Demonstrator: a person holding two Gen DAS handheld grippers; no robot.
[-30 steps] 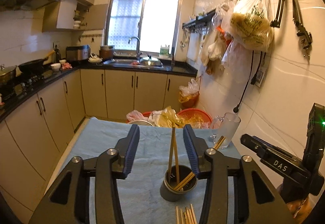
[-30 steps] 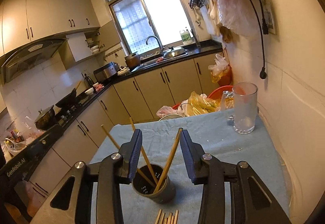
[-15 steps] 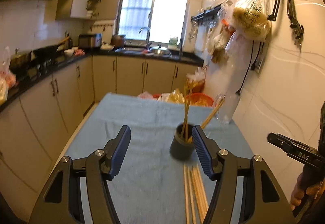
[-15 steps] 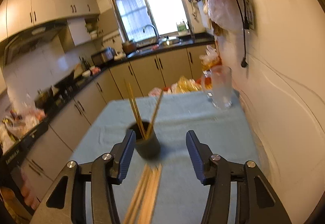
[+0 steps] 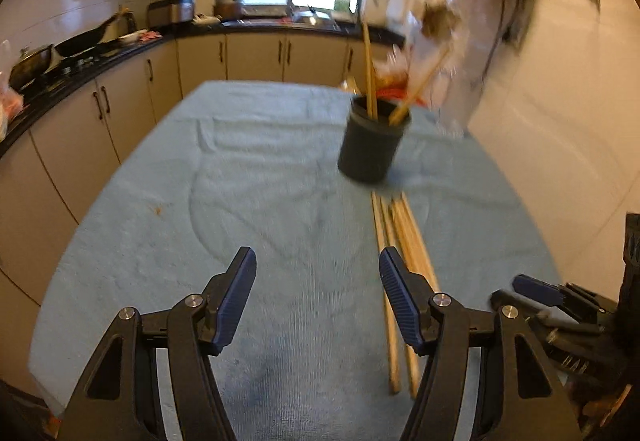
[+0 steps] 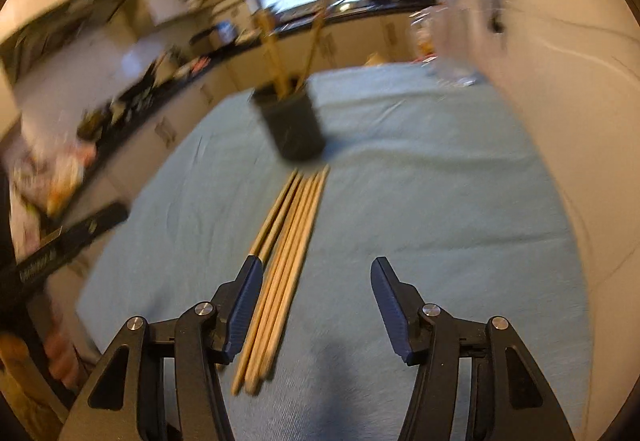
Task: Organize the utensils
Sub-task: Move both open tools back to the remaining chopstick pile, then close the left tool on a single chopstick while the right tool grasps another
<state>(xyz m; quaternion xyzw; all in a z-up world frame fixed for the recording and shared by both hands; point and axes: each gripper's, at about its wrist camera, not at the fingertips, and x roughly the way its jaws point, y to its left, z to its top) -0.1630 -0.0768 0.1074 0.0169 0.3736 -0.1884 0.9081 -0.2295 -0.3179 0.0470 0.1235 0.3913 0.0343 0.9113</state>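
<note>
A dark round holder (image 5: 370, 145) stands on the blue cloth with a few wooden chopsticks upright in it; it also shows in the right wrist view (image 6: 294, 125). Several loose chopsticks (image 5: 396, 261) lie in a bundle on the cloth in front of it, also in the right wrist view (image 6: 282, 261). My left gripper (image 5: 316, 293) is open and empty, left of the bundle. My right gripper (image 6: 316, 301) is open and empty, its left finger beside the bundle. The right gripper shows at the left view's right edge (image 5: 552, 301).
The blue cloth (image 5: 248, 177) covers the table. A clear glass (image 6: 456, 53) stands at the far right by the white wall. Kitchen cabinets and a counter run along the left and back. Bags hang on the wall at the right.
Both grippers have pulled back from the holder and tilted down toward the cloth. The holder now looks farther off and the loose chopsticks are in full view. Both jaws have opened wider.
</note>
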